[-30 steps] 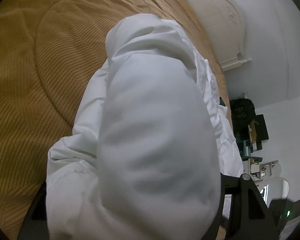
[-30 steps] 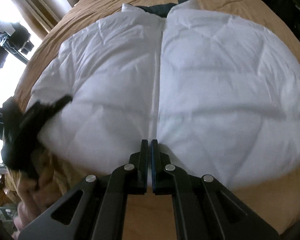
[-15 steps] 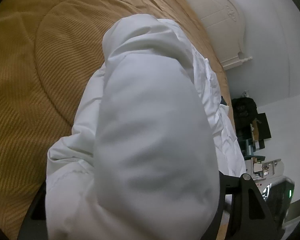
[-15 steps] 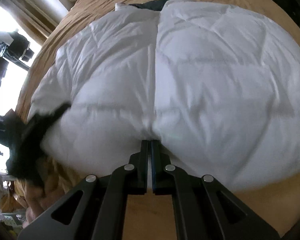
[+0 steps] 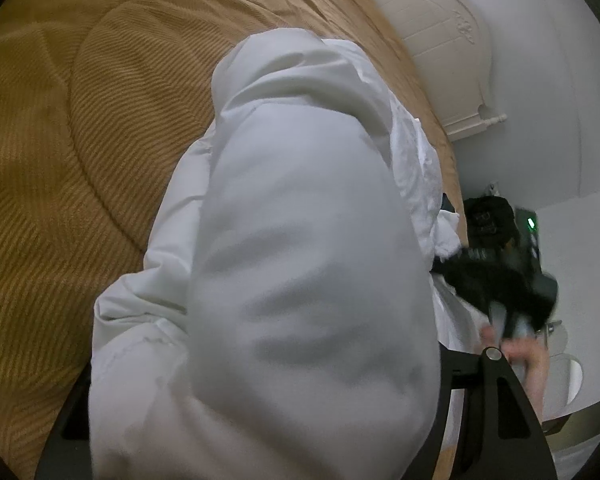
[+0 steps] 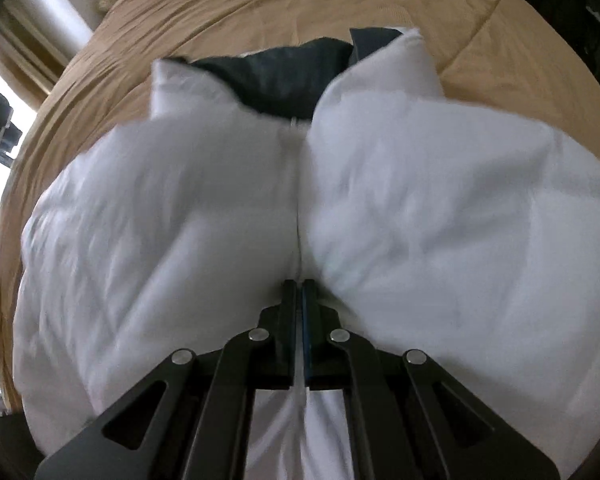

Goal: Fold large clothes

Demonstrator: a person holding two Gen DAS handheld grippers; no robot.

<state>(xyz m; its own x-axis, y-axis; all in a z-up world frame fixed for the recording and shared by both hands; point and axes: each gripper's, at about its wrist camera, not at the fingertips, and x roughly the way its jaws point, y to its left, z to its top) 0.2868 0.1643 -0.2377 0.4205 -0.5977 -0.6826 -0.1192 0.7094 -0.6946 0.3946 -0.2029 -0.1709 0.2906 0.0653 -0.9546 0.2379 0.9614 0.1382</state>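
A white puffer jacket [image 6: 440, 220] lies front up on a tan bedspread [image 6: 300, 4], its dark inner lining [image 6: 288, 72] showing at the collar. My right gripper [image 6: 299, 286] is shut on the jacket's bottom hem at the centre zip line, and the hem is lifted up over the body. In the left wrist view a thick bulge of the white jacket [image 5: 300, 260] fills the frame and hides the left gripper's fingertips; only its black frame [image 5: 496, 412] shows, with fabric bunched between the jaws. The right gripper [image 5: 500, 280] appears blurred at the right there.
The mustard bedspread [image 5: 60, 160] spreads to the left of the jacket. A white headboard [image 5: 440, 40] and white wall stand beyond. Dark bags [image 5: 488, 216] sit on the floor by the wall. Bright window and curtain [image 6: 40, 52] lie at the left.
My right gripper has pulled the jacket's hem up and forward toward the collar, so the body bunches and folds. It has come into the left wrist view. The left gripper barely moved.
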